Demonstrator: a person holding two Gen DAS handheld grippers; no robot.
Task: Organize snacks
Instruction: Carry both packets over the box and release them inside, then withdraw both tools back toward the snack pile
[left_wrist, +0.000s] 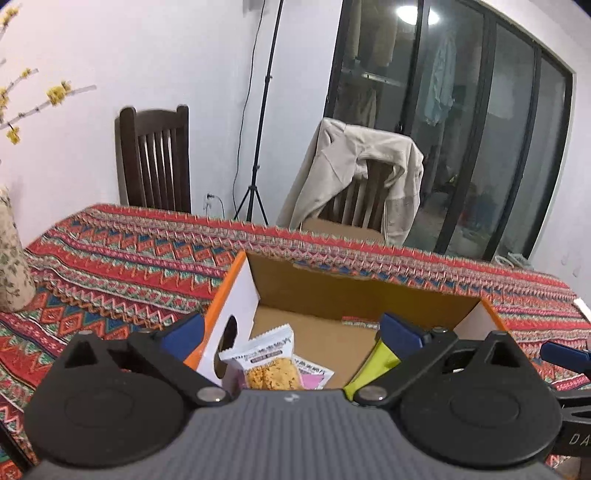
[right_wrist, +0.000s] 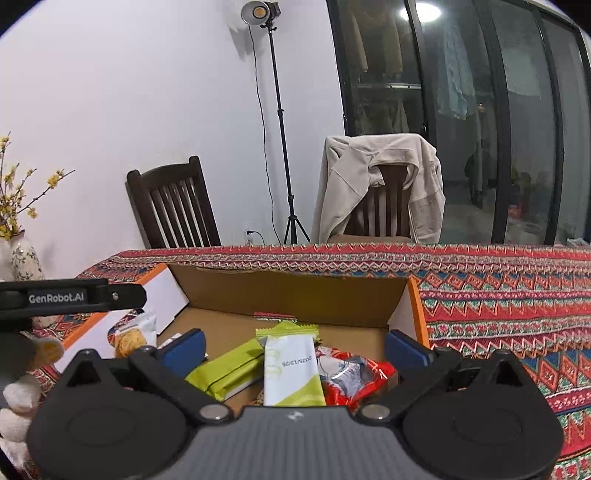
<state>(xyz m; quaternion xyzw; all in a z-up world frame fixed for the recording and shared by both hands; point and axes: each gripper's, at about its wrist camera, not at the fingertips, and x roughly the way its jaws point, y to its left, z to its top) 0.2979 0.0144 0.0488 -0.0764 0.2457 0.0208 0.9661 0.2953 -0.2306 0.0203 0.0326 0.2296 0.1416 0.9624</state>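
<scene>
An open cardboard box (left_wrist: 354, 291) with orange and white sides sits on the patterned tablecloth. In the left wrist view my left gripper (left_wrist: 293, 332) hangs open over the box's left part, above a white packet of golden crackers (left_wrist: 266, 365); a lime-green wrapper (left_wrist: 376, 363) lies by its right finger. In the right wrist view my right gripper (right_wrist: 295, 349) is open over the same box (right_wrist: 288, 291). Below it lie a white-and-green packet (right_wrist: 291, 373), a lime-green bar (right_wrist: 225, 371) and a red packet (right_wrist: 354, 376). Nothing sits between either pair of pads.
The red patterned tablecloth (right_wrist: 498, 306) covers the table around the box. Two dark wooden chairs (right_wrist: 173, 206) stand behind it, one draped with a beige jacket (right_wrist: 351, 184). A light stand (right_wrist: 284, 166) and a floral vase (right_wrist: 22, 258) are at the back left. The left gripper's body (right_wrist: 70, 295) crosses the left edge.
</scene>
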